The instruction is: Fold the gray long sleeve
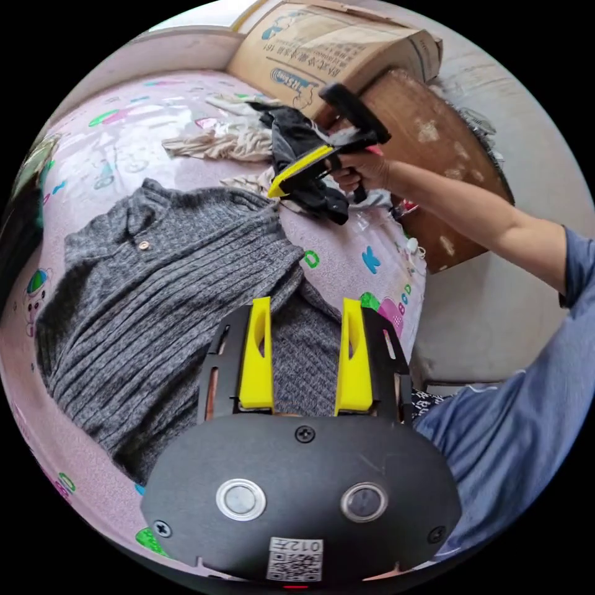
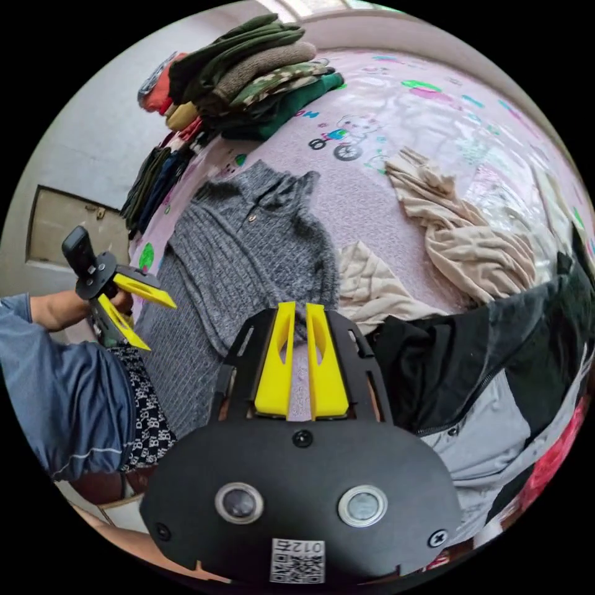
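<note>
The gray ribbed long sleeve (image 1: 167,291) lies spread on the pink printed sheet (image 1: 99,155), collar and button toward the far side. My left gripper (image 1: 305,305) hovers open over its near edge, nothing between the jaws. A hand holds my right gripper (image 1: 276,189), jaws together, its tip at the sweater's far right corner; I cannot tell whether it touches the knit. In the right gripper view the gray long sleeve (image 2: 248,260) lies ahead of my right gripper (image 2: 300,308), whose jaws are almost together. My left gripper (image 2: 161,326) stands open at the sweater's left edge.
Beige garments (image 2: 458,235) and a black jacket (image 2: 496,347) lie to the right of the sweater. A stack of folded clothes (image 2: 248,68) sits at the far left of the bed. A cardboard box (image 1: 334,43) and a round wooden board (image 1: 446,167) stand beyond the bed.
</note>
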### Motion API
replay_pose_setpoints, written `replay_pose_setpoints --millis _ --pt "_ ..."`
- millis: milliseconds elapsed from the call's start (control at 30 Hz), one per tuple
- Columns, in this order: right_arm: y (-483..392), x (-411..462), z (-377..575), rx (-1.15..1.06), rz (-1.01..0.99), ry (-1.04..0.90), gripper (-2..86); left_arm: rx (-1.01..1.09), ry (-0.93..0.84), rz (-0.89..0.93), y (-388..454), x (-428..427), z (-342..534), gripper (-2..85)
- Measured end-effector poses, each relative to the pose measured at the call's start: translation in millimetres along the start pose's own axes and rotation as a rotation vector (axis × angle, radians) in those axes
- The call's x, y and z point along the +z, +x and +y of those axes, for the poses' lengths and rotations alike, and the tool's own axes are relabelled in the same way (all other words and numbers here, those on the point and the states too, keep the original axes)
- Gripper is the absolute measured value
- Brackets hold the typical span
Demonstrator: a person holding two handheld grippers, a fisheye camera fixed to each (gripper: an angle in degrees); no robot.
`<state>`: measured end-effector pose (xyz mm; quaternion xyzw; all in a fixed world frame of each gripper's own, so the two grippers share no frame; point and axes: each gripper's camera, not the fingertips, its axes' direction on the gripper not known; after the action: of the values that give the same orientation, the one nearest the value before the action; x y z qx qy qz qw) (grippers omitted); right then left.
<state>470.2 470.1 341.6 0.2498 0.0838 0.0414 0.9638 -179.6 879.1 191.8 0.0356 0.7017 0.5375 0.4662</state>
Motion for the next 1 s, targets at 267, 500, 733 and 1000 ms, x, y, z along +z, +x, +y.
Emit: replay_pose_setpoints --millis 267,500,733,1000 --pt "-65.9 51.2 29.0 -0.064 -0.001 0.025 0.2 -0.279 0.092 -0.306 -136.4 -63.0 58.2 3.4" --pt "-116.2 76.0 27.1 -0.074 0.203 0.033 0.1 -0.370 0.028 -0.391 -196.1 -63.7 113.9 0.6" --pt "-240.8 150.3 -85.8 -0.311 -0.050 0.037 0.5 -0.378 0.175 -0.497 -206.0 -86.7 146.1 0.3" --pt "-334.2 235.3 -121.6 -0.647 0.083 -0.131 2.0 -0.472 0.267 -0.406 -240.3 -100.2 188.5 0.3"
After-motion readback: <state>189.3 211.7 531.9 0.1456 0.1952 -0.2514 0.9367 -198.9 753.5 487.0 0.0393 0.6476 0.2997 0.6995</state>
